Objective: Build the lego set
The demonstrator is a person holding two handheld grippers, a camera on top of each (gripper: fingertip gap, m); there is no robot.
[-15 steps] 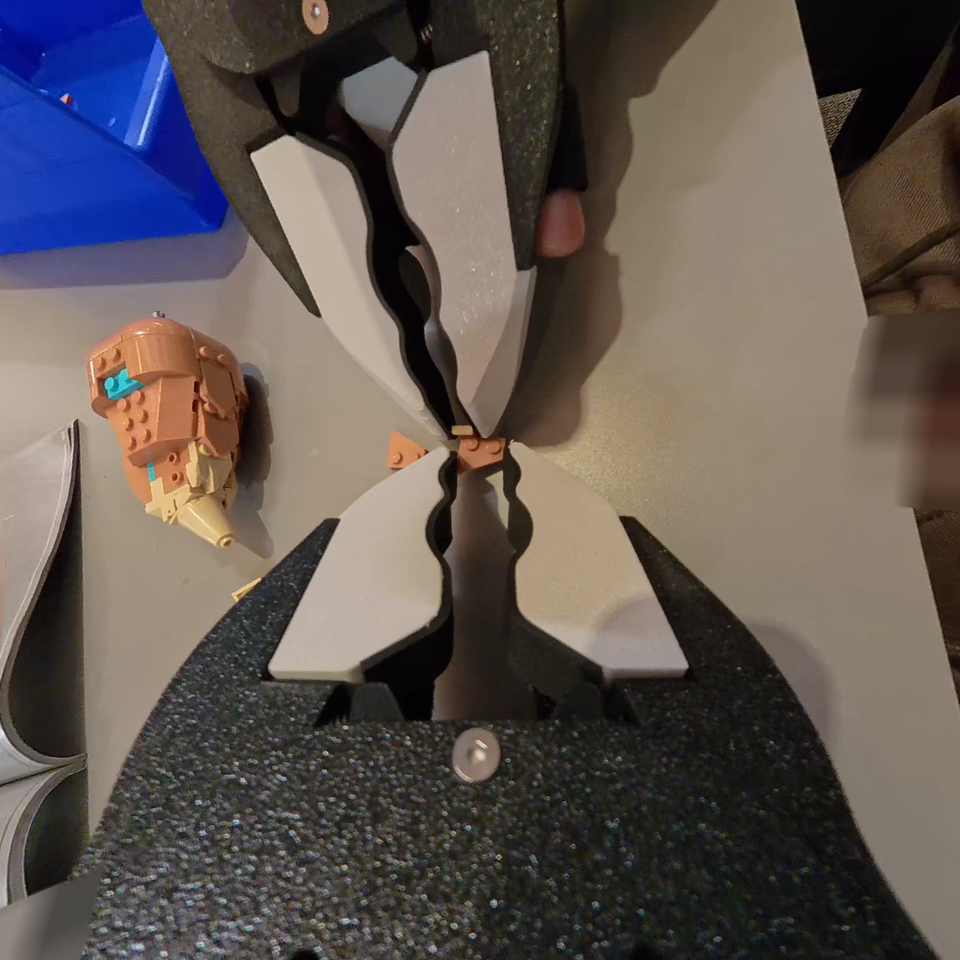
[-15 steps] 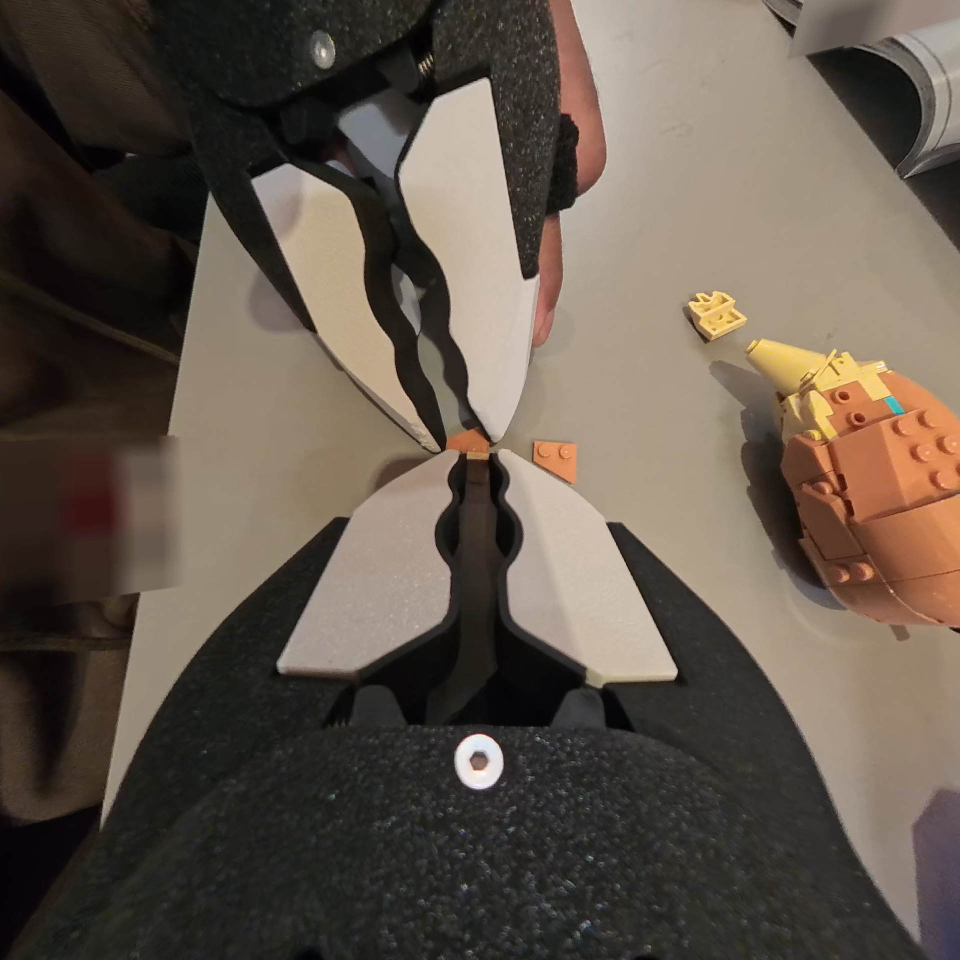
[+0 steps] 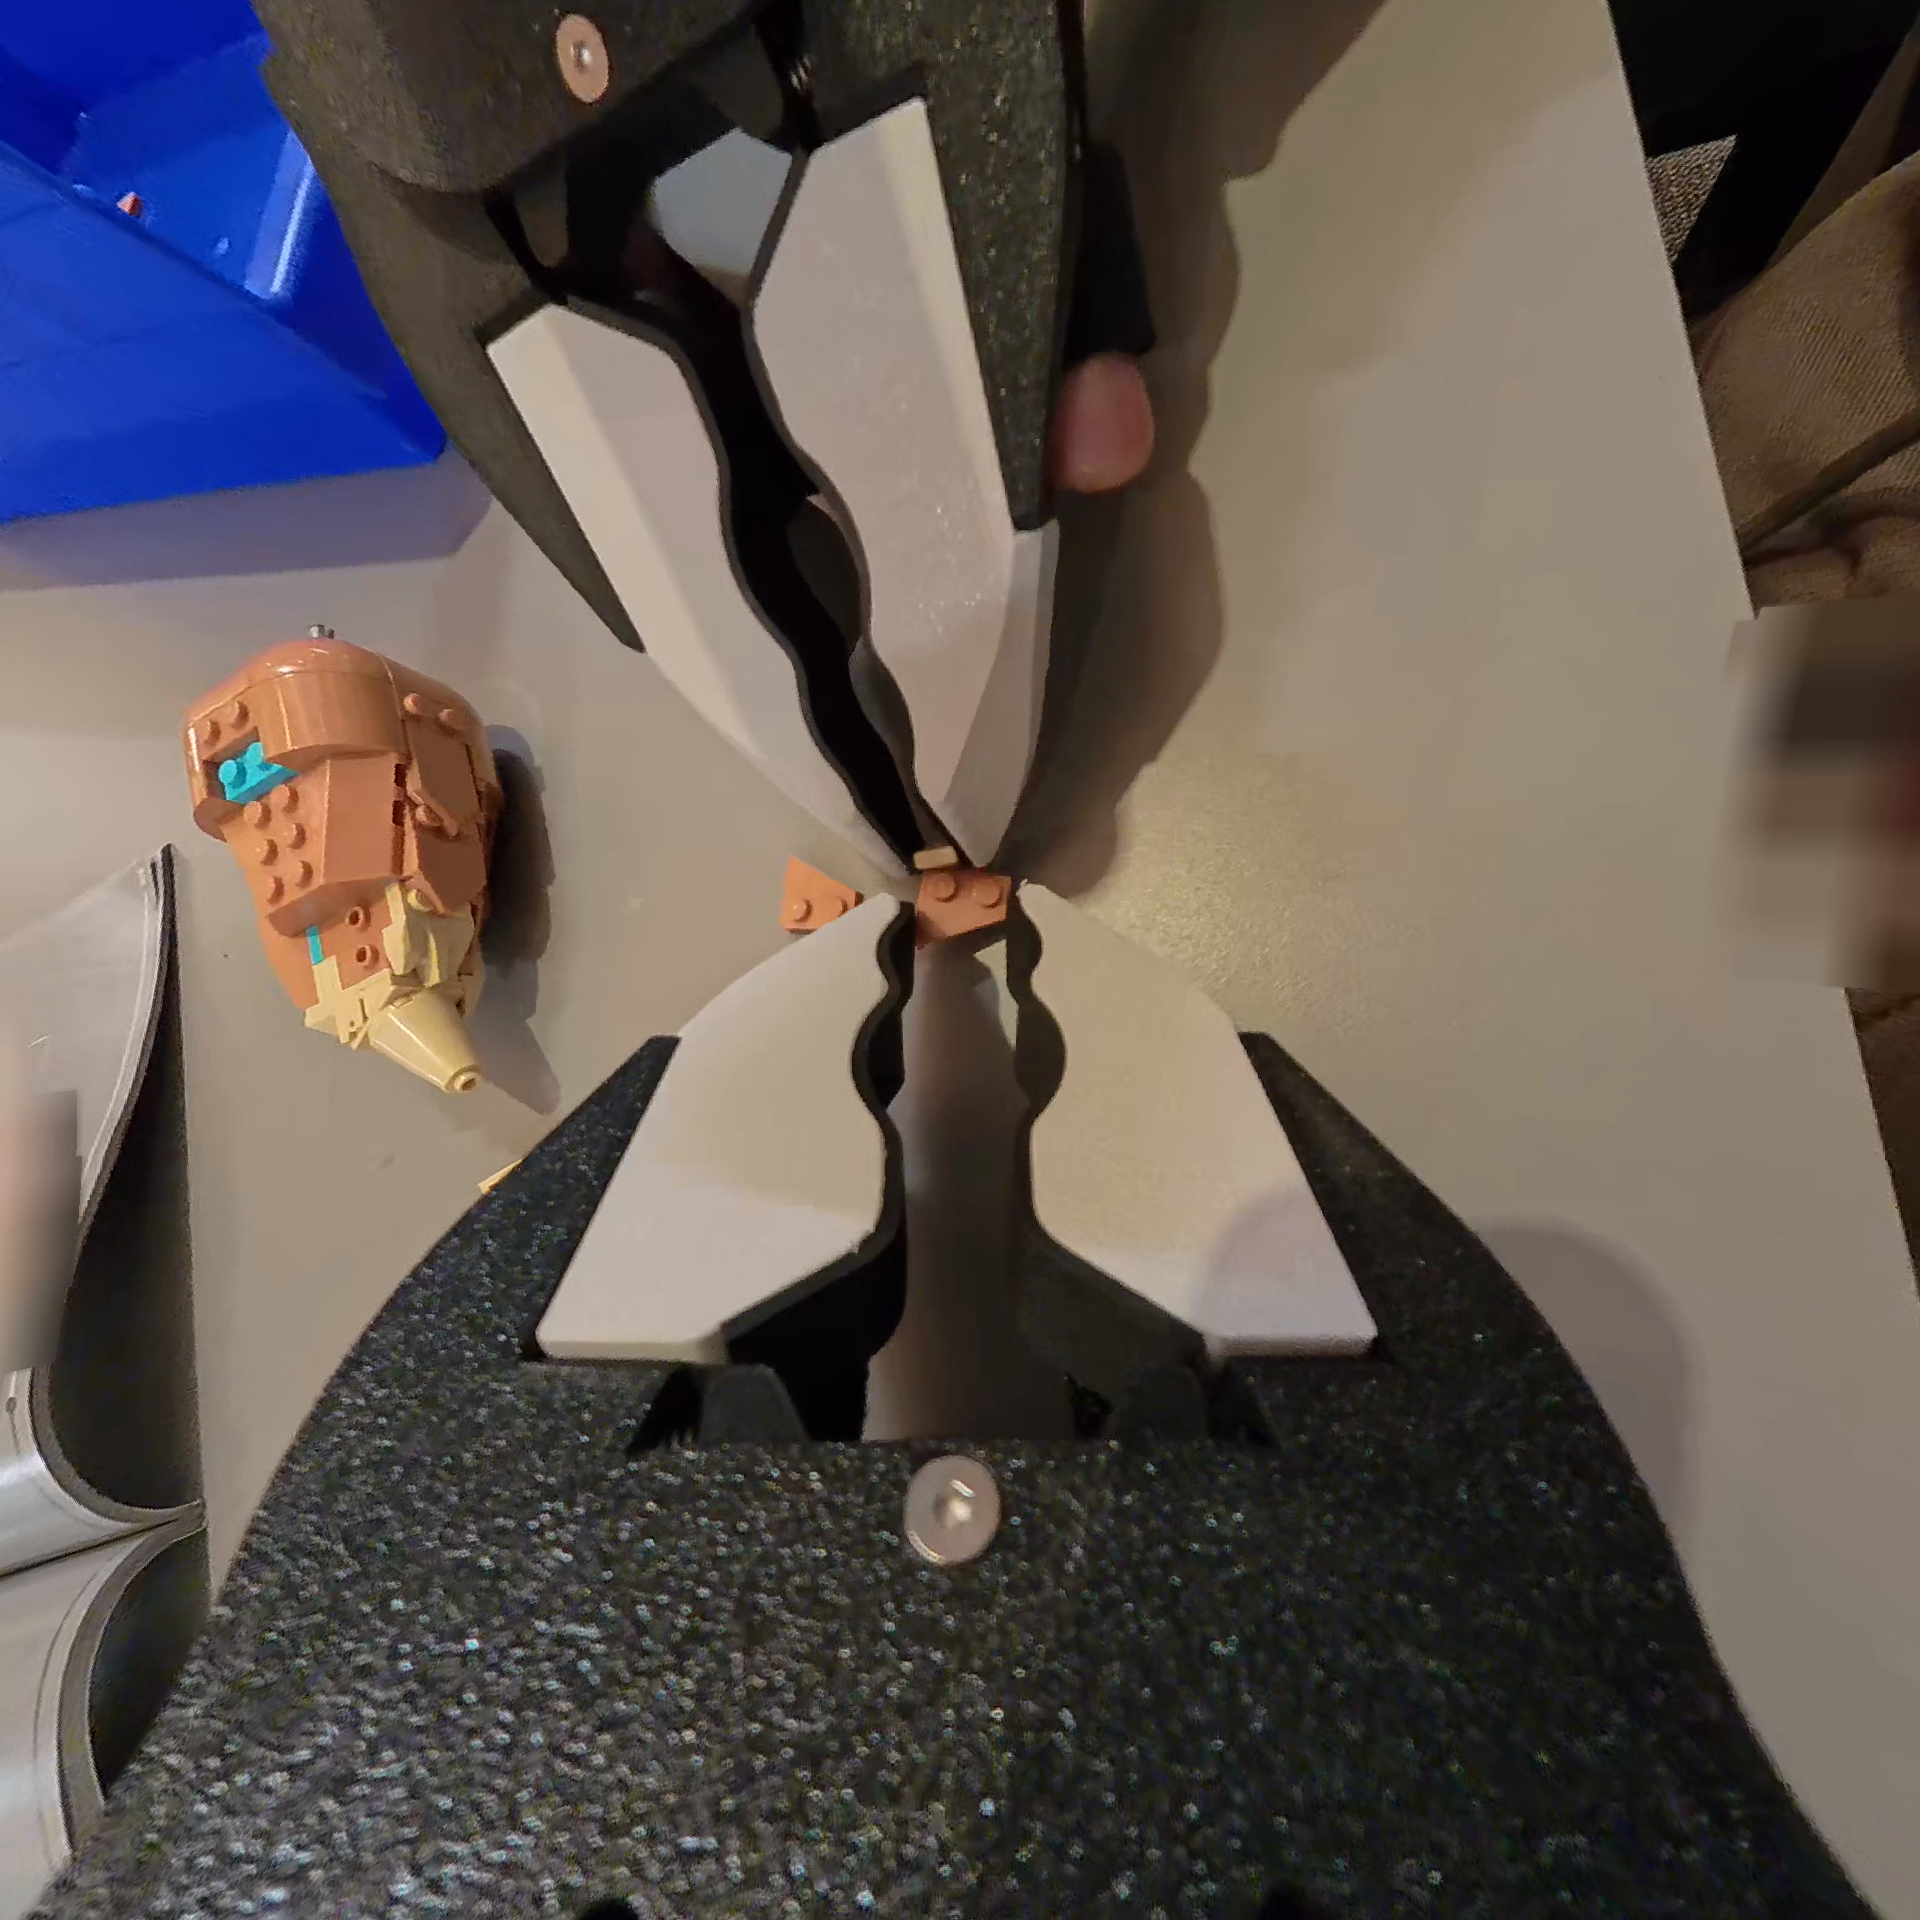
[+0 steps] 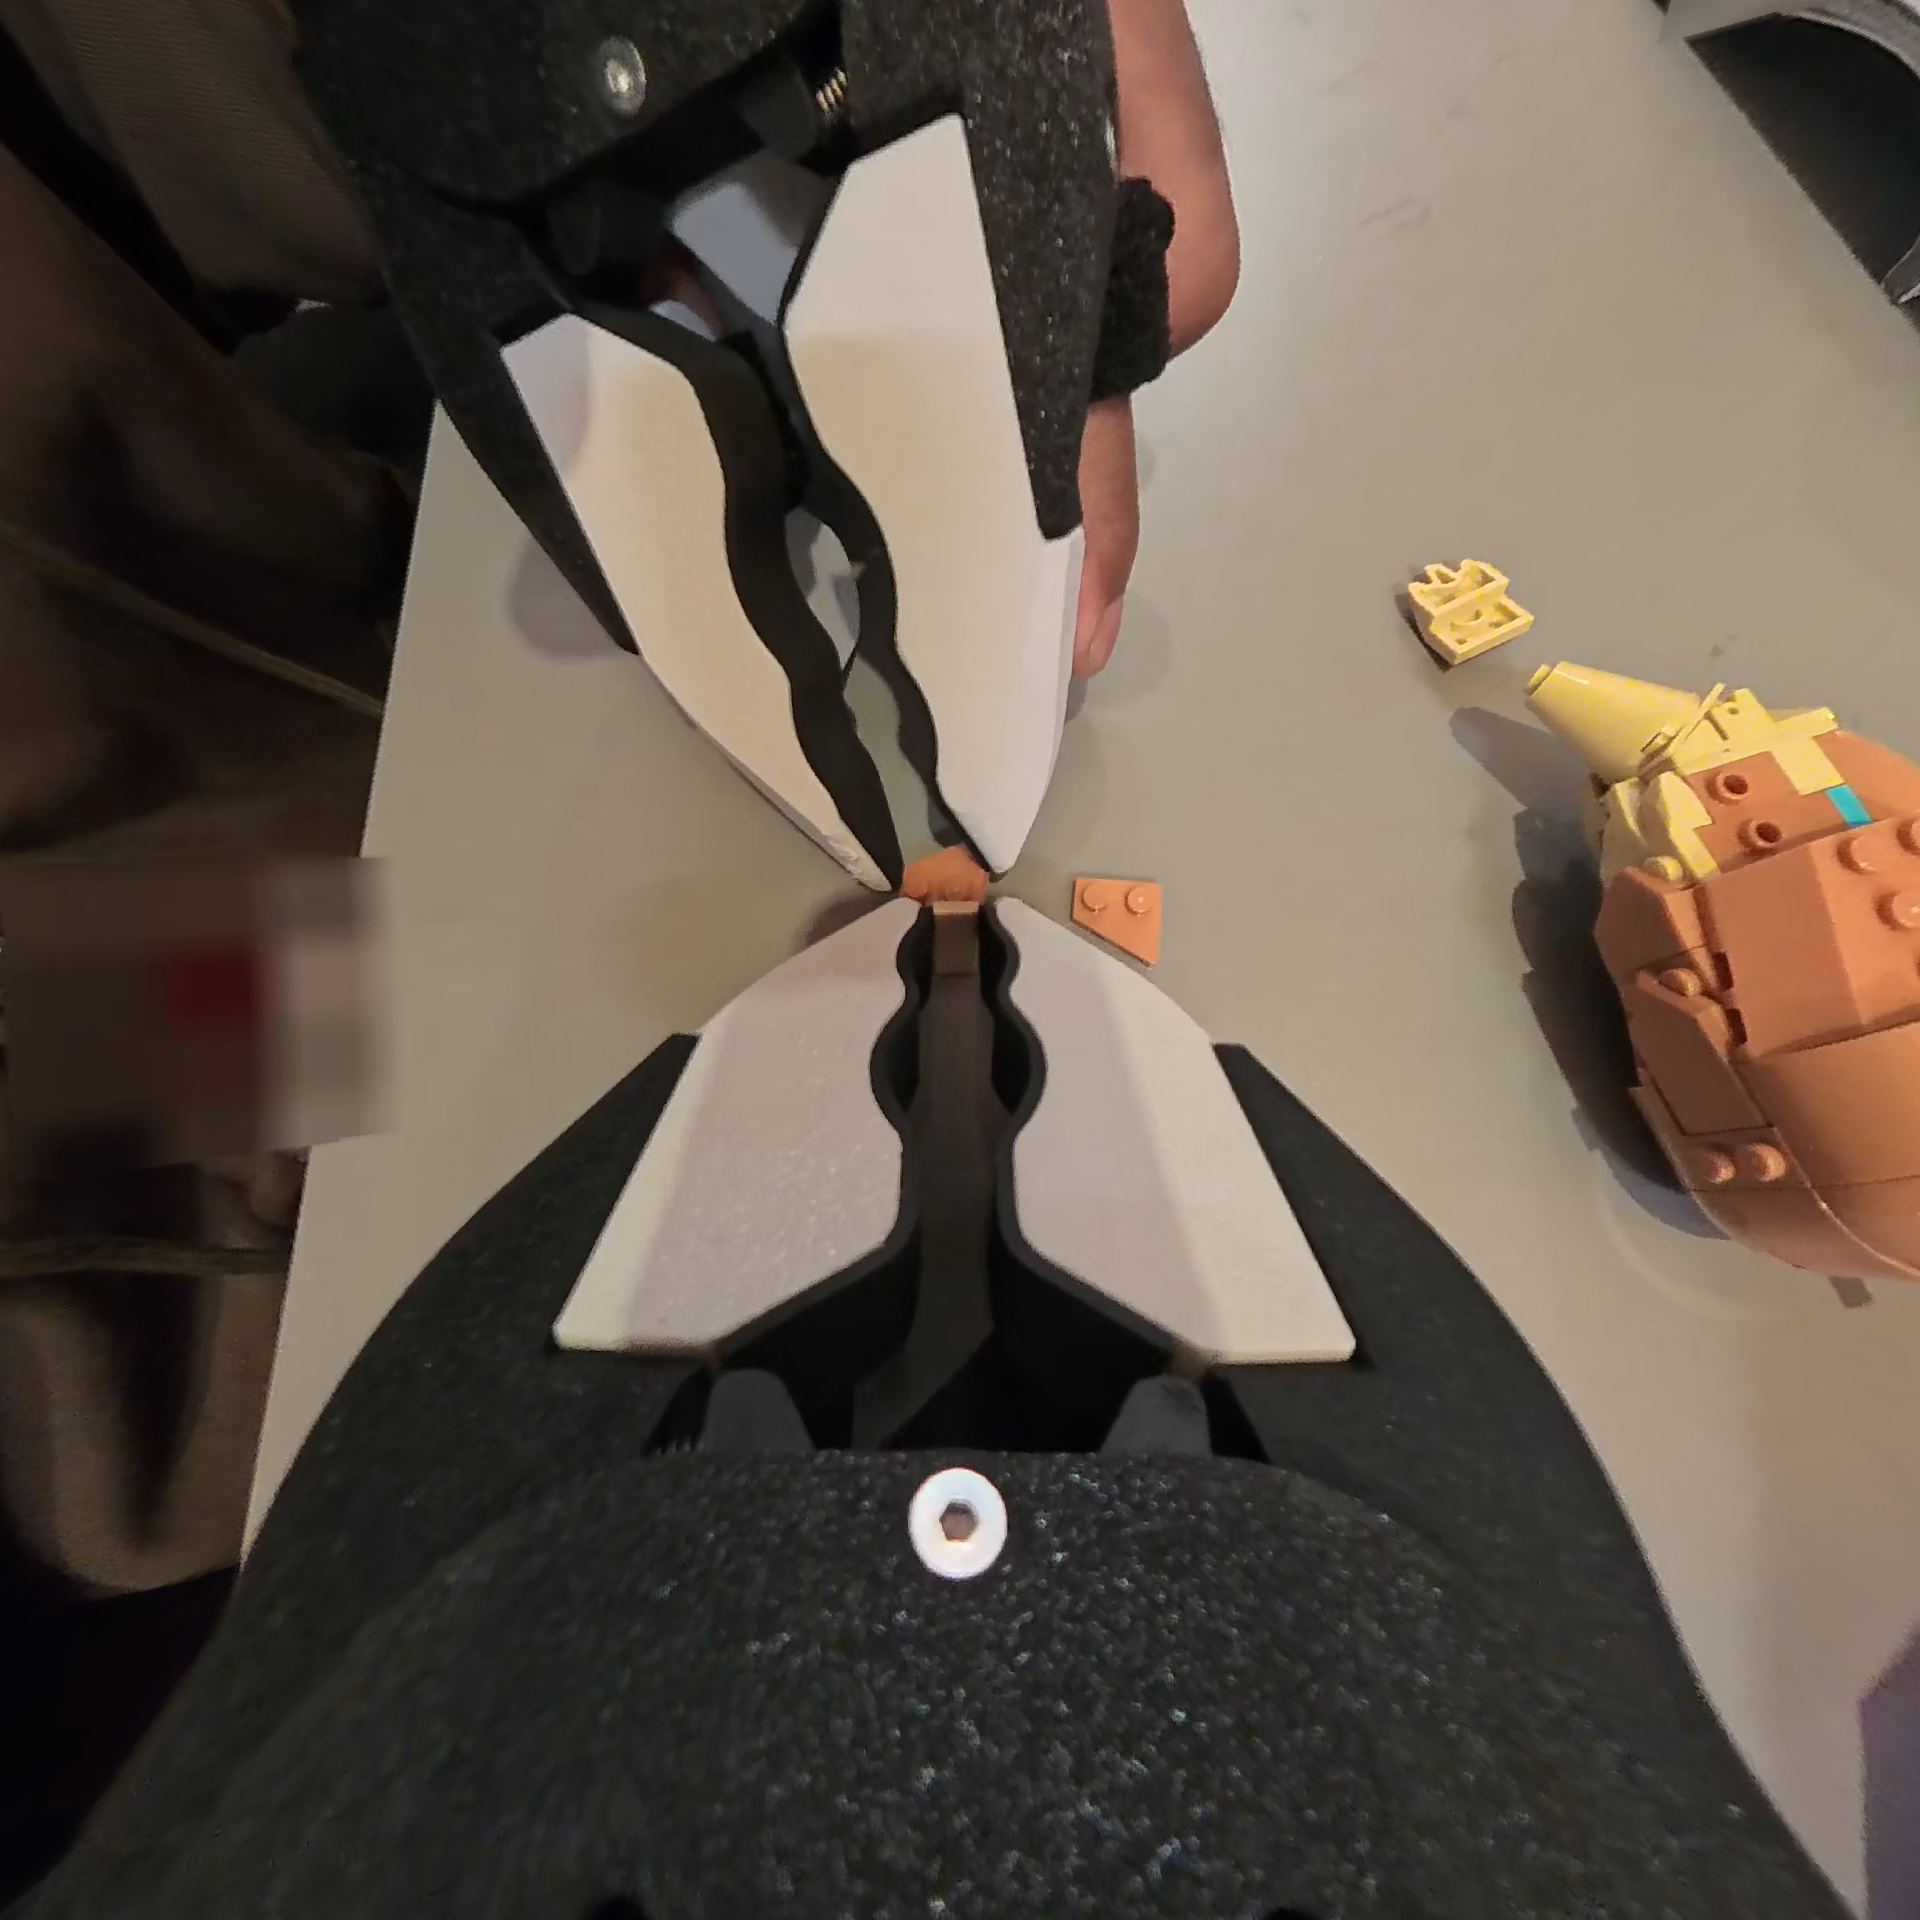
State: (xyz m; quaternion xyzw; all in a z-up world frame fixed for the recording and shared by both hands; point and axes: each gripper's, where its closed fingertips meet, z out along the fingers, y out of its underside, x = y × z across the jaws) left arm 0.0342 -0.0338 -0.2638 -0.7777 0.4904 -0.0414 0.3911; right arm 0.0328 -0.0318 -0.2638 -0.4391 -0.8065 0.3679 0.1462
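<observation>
Small studded orange-brown lego plate [image 3: 961, 902] sits pinched by the left gripper [image 3: 961, 914], meeting a tiny tan lego piece [image 3: 933, 858] clenched by the right gripper [image 4: 943, 902].

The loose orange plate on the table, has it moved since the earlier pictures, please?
No: the loose orange plate lies exactly as far from the brown lego model as before.

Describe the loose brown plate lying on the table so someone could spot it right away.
Find the big brown model on the grey table. Between it and the two meeting grippers lies the plate. It is flat, wedge-shaped, with two studs, and nothing holds it.
</observation>
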